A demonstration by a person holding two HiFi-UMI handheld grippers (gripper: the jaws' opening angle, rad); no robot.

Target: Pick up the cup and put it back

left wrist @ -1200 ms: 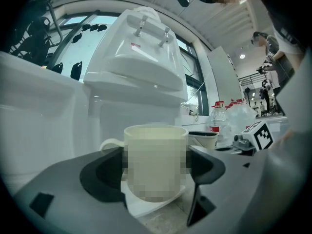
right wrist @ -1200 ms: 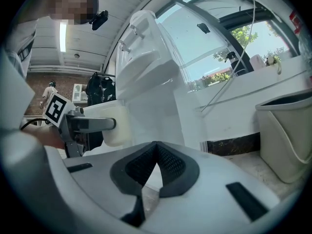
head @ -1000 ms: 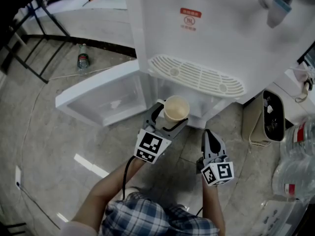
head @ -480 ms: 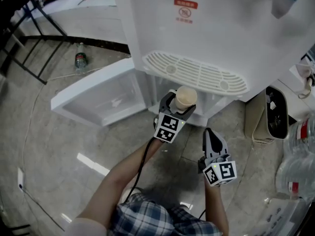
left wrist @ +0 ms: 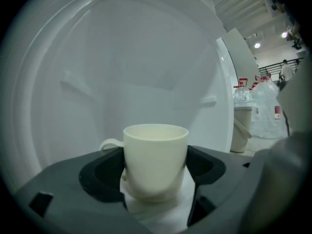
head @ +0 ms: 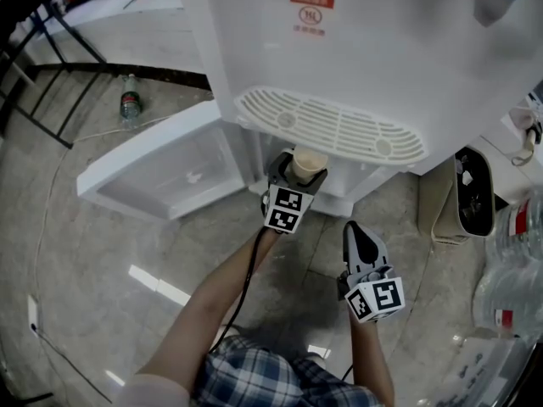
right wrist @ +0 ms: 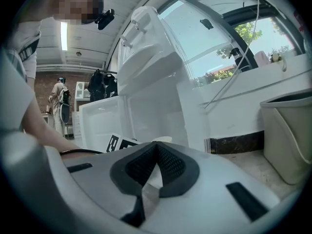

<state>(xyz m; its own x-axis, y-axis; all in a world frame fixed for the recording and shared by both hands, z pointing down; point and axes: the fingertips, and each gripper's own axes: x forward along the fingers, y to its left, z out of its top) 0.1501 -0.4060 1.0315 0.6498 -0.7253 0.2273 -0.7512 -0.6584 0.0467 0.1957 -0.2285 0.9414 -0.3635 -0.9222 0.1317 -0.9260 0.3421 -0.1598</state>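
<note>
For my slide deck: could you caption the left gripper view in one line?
Left claw clamped on a cream cup, handle to the view's left, facing the dispenser's white compartment.

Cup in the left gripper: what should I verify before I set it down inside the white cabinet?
1. Grip: the fingers of the left gripper press both sides of the cup: ok.
2. Cup upright: ok.
3. Door open: ok.
4. Free place inside the cabinet to set it: cannot tell.
5. Right gripper shut, empty, away from the cup: ok.
</note>
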